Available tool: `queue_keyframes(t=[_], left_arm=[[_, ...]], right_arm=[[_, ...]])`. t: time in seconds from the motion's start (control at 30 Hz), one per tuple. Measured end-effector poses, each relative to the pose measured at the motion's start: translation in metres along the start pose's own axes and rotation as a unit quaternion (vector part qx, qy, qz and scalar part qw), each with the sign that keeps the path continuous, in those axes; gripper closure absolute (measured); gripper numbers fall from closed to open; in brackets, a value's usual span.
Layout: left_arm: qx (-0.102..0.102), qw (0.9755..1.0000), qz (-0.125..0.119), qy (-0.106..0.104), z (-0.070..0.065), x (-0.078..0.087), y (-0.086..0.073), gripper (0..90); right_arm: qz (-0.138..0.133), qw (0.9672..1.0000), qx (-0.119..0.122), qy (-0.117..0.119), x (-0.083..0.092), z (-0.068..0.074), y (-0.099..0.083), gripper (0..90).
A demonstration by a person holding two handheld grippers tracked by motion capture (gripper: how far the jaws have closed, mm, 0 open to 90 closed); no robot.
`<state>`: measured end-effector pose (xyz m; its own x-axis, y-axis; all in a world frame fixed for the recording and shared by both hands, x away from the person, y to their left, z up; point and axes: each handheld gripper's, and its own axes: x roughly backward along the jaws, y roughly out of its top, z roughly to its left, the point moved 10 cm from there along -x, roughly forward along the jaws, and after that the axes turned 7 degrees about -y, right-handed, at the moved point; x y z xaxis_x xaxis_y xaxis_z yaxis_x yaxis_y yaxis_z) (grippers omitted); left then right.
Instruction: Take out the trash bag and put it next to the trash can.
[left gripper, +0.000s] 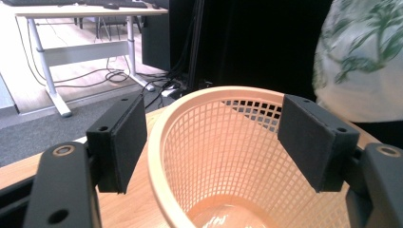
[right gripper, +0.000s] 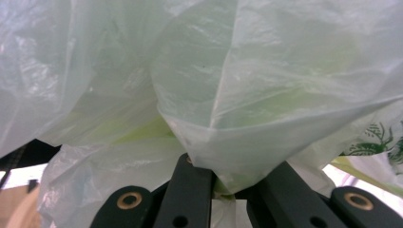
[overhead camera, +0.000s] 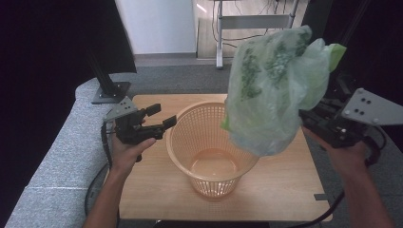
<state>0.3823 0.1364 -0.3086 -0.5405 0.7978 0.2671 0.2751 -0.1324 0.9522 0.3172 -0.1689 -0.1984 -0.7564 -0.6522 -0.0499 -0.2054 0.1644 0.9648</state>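
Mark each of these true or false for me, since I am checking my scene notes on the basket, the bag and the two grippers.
1. The right gripper is shut on the green plastic bag. True.
2. The orange basket lies tipped on its side. False: it stands upright on the wooden table.
3. The left gripper has open jaws, one either side of the basket's near rim. True.
4. The bag already lines the basket. False: it hangs in the air above the basket's right side.
5. The basket is packed with rubbish. False: it looks empty.
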Motion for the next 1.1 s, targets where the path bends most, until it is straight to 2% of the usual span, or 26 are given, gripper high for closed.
queue_keyframes(t=[0.17, 0.2, 0.23, 0.33, 0.43, 0.7, 0.87, 1.0, 1.03, 1.1], left_arm=[[0.005, 1.0, 0.001, 0.0, 0.005, 0.002, -0.006, 25.0], [0.005, 1.0, 0.001, 0.0, 0.005, 0.002, -0.006, 25.0], [0.008, 1.0, 0.002, 0.0, 0.007, 0.003, -0.009, 25.0], [0.01, 0.9999, 0.003, 0.002, 0.009, 0.005, -0.013, 25.0], [0.012, 0.9999, 0.006, 0.005, 0.01, 0.009, -0.016, 25.0], [0.011, 0.9999, 0.008, 0.01, 0.011, 0.014, -0.018, 25.0], [0.014, 0.9997, 0.012, 0.013, 0.014, 0.014, -0.023, 24.9], [0.015, 0.9996, 0.018, 0.014, 0.015, 0.014, -0.028, 24.9], [0.014, 0.9996, 0.019, 0.014, 0.015, 0.014, -0.03, 24.9], [0.016, 0.9995, 0.021, 0.014, 0.016, 0.015, -0.033, 24.9]], right_arm=[[0.01, 0.9996, 0.007, -0.026, 0.015, -0.019, 0.003, 88.2], [0.01, 0.9996, 0.007, -0.026, 0.015, -0.019, 0.003, 88.2], [0.016, 0.9993, 0.01, -0.031, 0.018, -0.024, 0.001, 88.2], [0.029, 0.9989, 0.013, -0.035, 0.02, -0.026, -0.007, 88.2], [0.044, 0.9982, 0.007, -0.041, 0.022, -0.031, -0.026, 88.2], [0.08, 0.9951, -0.037, -0.046, 0.022, -0.04, -0.092, 88.2], [0.089, 0.9932, -0.054, -0.052, 0.025, -0.046, -0.117, 88.2], [0.108, 0.9902, -0.066, -0.059, 0.03, -0.05, -0.146, 88.2], [0.108, 0.9902, -0.066, -0.059, 0.03, -0.05, -0.146, 88.2], [0.115, 0.9888, -0.075, -0.058, 0.032, -0.049, -0.159, 88.2]])
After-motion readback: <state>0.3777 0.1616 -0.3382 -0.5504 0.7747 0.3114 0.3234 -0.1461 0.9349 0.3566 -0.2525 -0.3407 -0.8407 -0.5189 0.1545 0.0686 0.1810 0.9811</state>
